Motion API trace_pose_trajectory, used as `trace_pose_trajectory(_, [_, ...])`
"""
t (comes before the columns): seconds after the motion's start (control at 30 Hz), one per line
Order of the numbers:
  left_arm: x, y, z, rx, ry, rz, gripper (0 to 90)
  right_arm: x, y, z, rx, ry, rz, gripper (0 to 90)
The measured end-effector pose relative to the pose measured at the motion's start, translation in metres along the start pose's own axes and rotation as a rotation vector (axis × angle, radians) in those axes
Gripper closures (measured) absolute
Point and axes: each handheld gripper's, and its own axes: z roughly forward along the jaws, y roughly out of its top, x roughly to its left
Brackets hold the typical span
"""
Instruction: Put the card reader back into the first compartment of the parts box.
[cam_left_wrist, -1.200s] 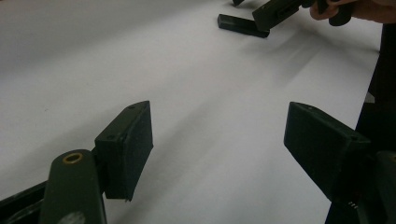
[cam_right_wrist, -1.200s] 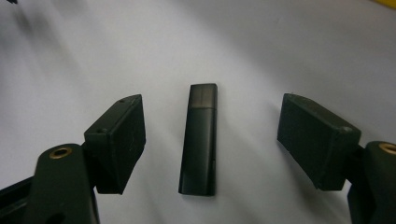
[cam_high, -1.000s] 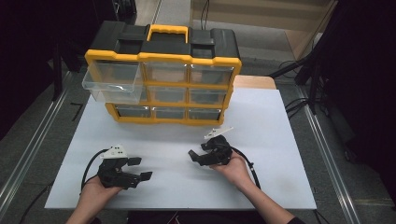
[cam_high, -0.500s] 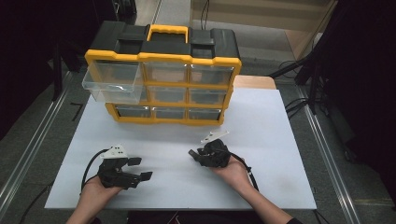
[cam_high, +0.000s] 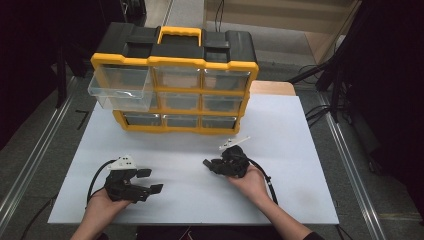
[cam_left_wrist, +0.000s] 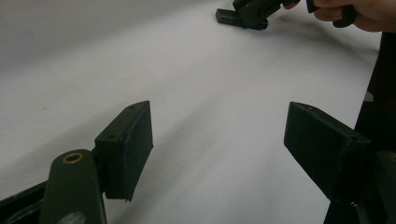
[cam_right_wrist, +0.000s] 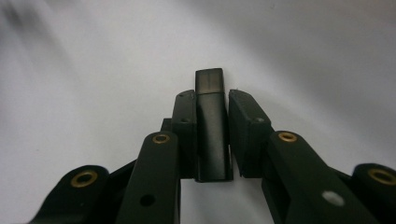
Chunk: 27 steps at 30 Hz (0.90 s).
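Right tongs (cam_right_wrist: 210, 135): clamped on 1 flat black bar (cam_right_wrist: 209, 84), low over white desk (cam_high: 300, 150). Left tongs (cam_left_wrist: 219, 140): spread wide, holding nothing.

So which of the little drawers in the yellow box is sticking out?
The top-left drawer of the organizer. It is pulled forward past the yellow frame; the other drawers sit flush.

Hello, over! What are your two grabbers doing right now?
Right gripper shut on small black block. Left gripper open, empty. Drawer pulled out of organizer. Nothing between.
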Motion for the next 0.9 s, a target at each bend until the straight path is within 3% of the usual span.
trace_pose_trajectory(0.23, [0.000, 0.000, 0.000, -0.001, -0.001, -0.001, 25.4, -0.001, 0.002, -0.005, 0.008, 0.053, -0.014, 71.0])
trace_pose_trajectory(0.53, [0.000, 0.000, -0.001, -0.001, -0.005, 0.000, 25.4, 0.004, 0.008, -0.017, 0.001, 0.129, -0.113, 71.0])
trace_pose_trajectory(0.73, [0.000, 0.000, 0.000, 0.000, -0.006, 0.001, 25.4, 0.000, 0.013, -0.027, 0.036, 0.220, -0.151, 71.0])
trace_pose_trajectory(0.9, [-0.001, 0.001, 0.000, 0.000, -0.004, 0.002, 25.4, 0.003, 0.015, -0.026, 0.053, 0.242, -0.186, 71.0])
